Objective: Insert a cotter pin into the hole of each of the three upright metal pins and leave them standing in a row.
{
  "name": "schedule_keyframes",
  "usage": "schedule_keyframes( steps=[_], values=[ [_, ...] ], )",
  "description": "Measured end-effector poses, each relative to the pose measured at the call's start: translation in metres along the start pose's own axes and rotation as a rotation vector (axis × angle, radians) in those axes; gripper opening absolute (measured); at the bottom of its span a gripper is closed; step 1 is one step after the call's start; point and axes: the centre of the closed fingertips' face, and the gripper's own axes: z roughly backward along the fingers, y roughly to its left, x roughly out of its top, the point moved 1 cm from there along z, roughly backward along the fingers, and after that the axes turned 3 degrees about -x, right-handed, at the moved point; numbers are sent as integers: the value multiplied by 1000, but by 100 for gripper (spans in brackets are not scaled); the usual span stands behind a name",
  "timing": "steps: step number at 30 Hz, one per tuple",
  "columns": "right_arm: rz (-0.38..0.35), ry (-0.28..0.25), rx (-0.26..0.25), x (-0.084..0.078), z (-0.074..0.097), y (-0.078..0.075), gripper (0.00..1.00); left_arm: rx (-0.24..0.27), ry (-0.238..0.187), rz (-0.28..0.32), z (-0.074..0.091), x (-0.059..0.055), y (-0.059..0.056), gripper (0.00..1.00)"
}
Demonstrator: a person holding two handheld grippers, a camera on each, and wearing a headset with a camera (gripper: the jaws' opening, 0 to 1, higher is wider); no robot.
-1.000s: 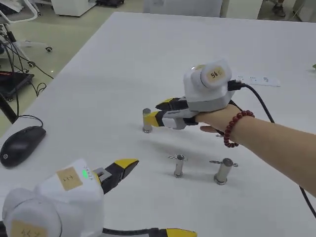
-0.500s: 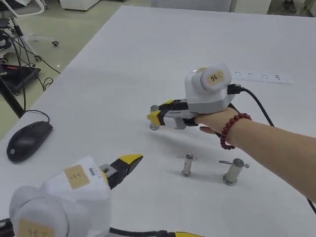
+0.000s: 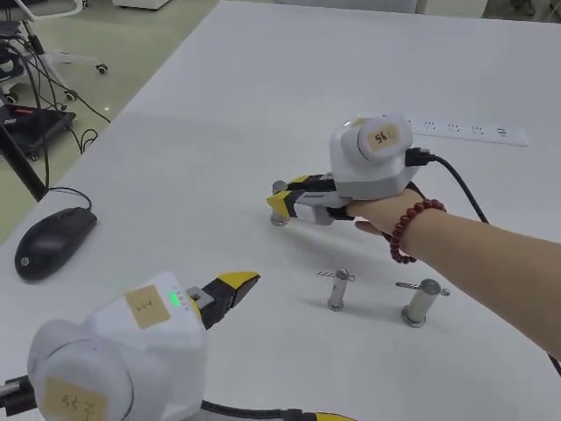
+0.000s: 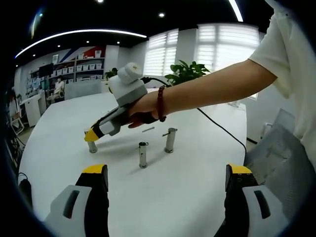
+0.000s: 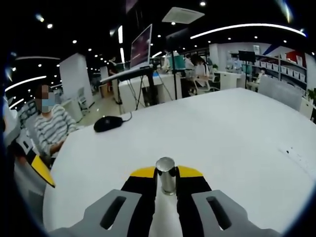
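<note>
Three upright metal pins stand on the white table point(image 3: 202, 114). The middle pin point(image 3: 337, 290) and the right pin point(image 3: 421, 302) each carry a cotter pin through the top. My right gripper point(image 3: 279, 203) is shut on the left pin point(image 3: 280, 195), whose top point(image 5: 166, 175) sits between the yellow-tipped jaws of the right gripper point(image 5: 166, 178). My left gripper point(image 3: 280, 351) hovers open near the table's front edge, holding nothing. The left gripper point(image 4: 167, 170) has the left pin point(image 4: 92, 146), middle pin point(image 4: 143, 154) and right pin point(image 4: 170, 140) ahead of it.
A black mouse point(image 3: 54, 241) lies at the table's left edge. A white power strip point(image 3: 473, 132) lies at the far right, and the right gripper's cable runs towards it. A loose cotter pin point(image 4: 148, 130) rests beyond the pins. A seated person point(image 5: 49, 131) is off to one side.
My right gripper has moved forward onto the left pin, which stood just ahead of its tips and is now between the jaws. The left gripper stays open and low.
</note>
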Motion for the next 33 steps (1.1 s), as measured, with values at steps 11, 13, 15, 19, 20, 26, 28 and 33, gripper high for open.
schedule_keyframes(
  steps=[11, 13, 15, 19, 20, 26, 28, 33],
  values=[
    [25, 15, -16, 2, 1, -4, 14, 9, -5, 1, 3, 1, 3, 98],
    [22, 19, -17, 0, 1, -3, 14, 11, -7, 0, 3, 2, 3, 98],
    [20, 23, -15, 0, 3, -3, 14, 12, -5, -2, 3, 2, 3, 98],
    [22, 28, -11, 1, 6, -4, 14, 12, -8, -7, 3, 4, 3, 98],
    [23, 26, -8, 2, 9, -2, 14, 12, -9, -9, 3, 4, 3, 98],
    [28, 28, -2, 2, 25, 1, 14, 12, -9, -29, 3, 8, 4, 98],
    [27, 31, 0, 1, 30, 2, 14, 13, -15, -28, 3, 10, 4, 98],
    [34, 44, 1, -3, 44, 2, 14, 8, -25, -31, 3, 13, 1, 98]
  ],
)
